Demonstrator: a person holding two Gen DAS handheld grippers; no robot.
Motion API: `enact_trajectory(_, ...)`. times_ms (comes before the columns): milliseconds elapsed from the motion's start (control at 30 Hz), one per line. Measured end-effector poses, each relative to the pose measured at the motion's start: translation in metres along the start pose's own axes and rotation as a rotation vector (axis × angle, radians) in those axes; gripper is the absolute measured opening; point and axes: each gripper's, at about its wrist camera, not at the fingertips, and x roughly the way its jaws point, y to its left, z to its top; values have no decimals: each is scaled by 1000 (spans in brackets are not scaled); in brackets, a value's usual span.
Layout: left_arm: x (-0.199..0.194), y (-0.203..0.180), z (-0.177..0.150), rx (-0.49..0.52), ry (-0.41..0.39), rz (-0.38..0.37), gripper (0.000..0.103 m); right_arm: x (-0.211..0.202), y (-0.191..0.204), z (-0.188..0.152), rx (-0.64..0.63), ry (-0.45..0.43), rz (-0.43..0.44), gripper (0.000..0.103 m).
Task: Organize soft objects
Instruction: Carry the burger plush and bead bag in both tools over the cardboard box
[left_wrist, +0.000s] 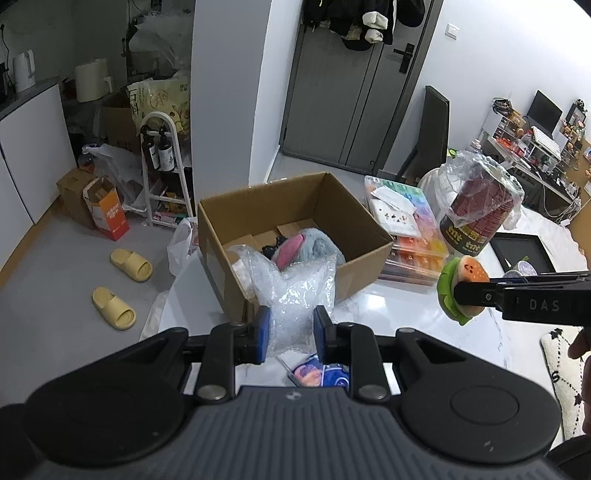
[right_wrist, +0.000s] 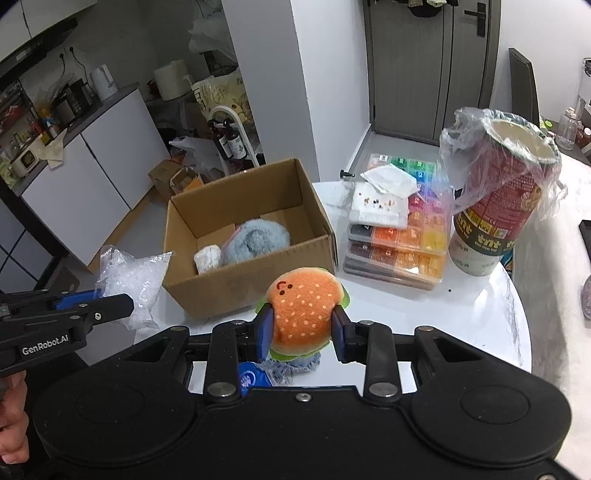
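Right tool (right_wrist: 302, 334) pinches round, fuzzy burger plush (right_wrist: 304, 308).

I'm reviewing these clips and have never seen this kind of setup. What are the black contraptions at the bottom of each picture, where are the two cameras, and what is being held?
No robot here: a person holds a two-finger gripper in each hand, and each carries a fisheye camera looking forward along its fingers. One picture comes from the left gripper, the other from the right gripper.

The left one is clamped on a clear bubble-wrap bag. The right one is clamped on a plush hamburger.

Both hang over a white table. On it stand an open cardboard box holding a fluffy blue-grey toy, a stack of colourful bead cases, and a plastic-wrapped stack of paper cups.
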Motion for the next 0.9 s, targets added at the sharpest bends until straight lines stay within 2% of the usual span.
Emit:
enact_trajectory(533,18,15,29,2,-18,36,23,17,20,30,-21,-36,38,32)
enact_trajectory(900,51,25,54,-7,-5,54,23,47,22,55,-18,-33,47,32)
